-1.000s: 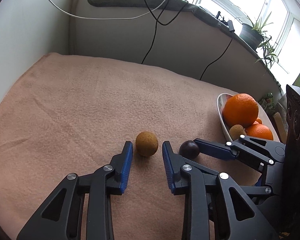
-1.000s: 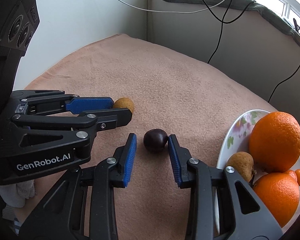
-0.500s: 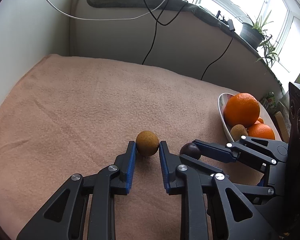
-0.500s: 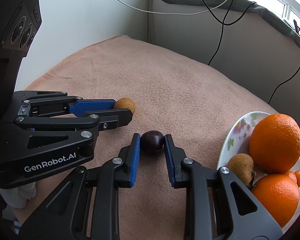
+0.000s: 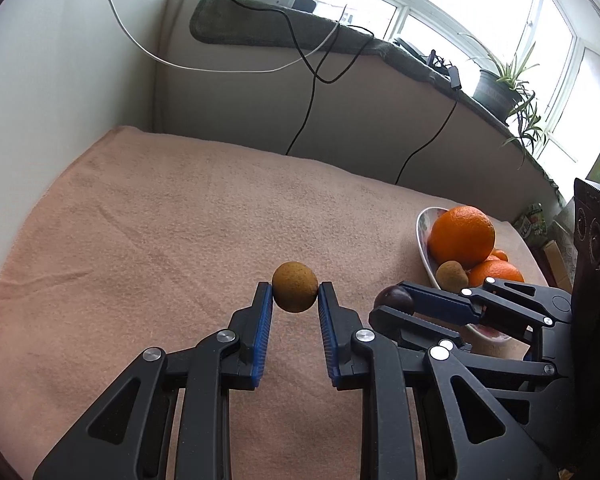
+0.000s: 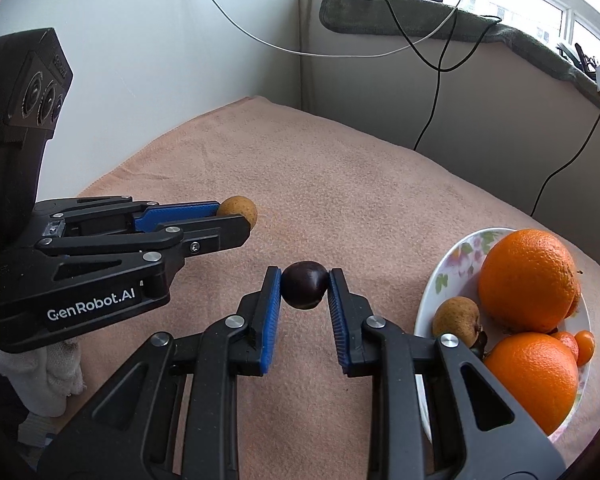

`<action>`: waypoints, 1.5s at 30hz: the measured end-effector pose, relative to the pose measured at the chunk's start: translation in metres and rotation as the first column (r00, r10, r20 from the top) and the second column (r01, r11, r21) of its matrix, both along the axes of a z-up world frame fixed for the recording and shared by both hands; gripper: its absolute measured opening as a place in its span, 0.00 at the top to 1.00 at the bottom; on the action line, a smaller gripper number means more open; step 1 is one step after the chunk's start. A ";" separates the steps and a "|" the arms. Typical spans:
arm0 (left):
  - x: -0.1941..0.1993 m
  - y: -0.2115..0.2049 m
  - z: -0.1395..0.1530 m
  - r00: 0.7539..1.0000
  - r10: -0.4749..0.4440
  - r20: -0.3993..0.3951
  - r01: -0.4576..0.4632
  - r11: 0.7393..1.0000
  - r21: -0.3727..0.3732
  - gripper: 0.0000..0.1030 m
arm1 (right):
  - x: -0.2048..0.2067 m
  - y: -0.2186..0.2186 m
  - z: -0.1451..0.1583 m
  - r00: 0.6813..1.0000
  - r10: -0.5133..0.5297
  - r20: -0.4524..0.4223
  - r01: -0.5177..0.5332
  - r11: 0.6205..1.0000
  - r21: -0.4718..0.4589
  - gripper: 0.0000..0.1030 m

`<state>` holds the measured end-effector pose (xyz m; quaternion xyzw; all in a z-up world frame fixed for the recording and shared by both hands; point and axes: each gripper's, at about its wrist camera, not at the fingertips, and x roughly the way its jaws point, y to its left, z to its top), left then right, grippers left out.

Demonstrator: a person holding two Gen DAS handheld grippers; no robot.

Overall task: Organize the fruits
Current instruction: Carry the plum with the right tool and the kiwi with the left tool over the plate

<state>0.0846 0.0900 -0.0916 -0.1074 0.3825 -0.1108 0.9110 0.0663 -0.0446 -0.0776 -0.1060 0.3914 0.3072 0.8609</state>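
Left claw (image 5: 295, 300) was closed on a small round brown fruit (image 5: 294, 286), its blue pads pressed against both sides. Right claw (image 6: 304, 286) likewise gripped a dark purple fruit (image 6: 304, 285) between its pads. Both fruits seemed lifted just above the surface, though contact with it could not be ruled out. Under them lay a peach-coloured towel (image 5: 160, 232) spread over the tabletop, slightly creased on its left side. To the right of the right claw stood a floral-rimmed plate (image 6: 456, 256) holding a large orange (image 6: 528, 280), a second orange (image 6: 532, 376) nearer, a small brown fruit (image 6: 456, 320) at its left edge and tiny orange fruits (image 6: 584, 346) at the right. Nothing lay between the claws and the plate. Farther back, a white wall met a grey ledge, with a black cable (image 5: 312, 96) and a white cable (image 5: 204, 66) hanging down. On the ledge lay a dark mat (image 5: 260, 26), and a potted plant (image 5: 500, 88) stood by the bright windows at the far right.
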 end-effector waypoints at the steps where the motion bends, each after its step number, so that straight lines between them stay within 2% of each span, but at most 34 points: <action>1: -0.003 0.000 0.002 1.000 0.001 0.007 -0.001 1.000 0.000 0.79 | -0.003 -0.002 0.002 1.000 0.000 0.004 0.000 1.000 0.004 0.76; 13: -0.027 -0.009 0.020 0.998 0.003 0.056 -0.002 1.000 -0.014 0.79 | -0.022 -0.020 0.025 0.999 -0.002 0.033 0.000 0.998 0.056 0.76; 25: -0.041 -0.037 0.039 0.994 -0.023 0.103 0.025 1.000 -0.015 0.79 | -0.034 -0.050 0.043 0.998 -0.033 0.062 0.027 0.995 0.100 0.76; 35: -0.041 -0.066 0.054 0.987 -0.080 0.139 0.083 0.997 -0.011 0.79 | -0.033 -0.091 0.053 0.992 -0.104 0.074 0.093 0.986 0.138 0.76; 45: -0.030 -0.099 0.053 0.980 -0.146 0.135 0.148 0.989 -0.009 0.79 | -0.022 -0.146 0.050 0.976 -0.209 0.055 0.198 0.967 0.159 0.76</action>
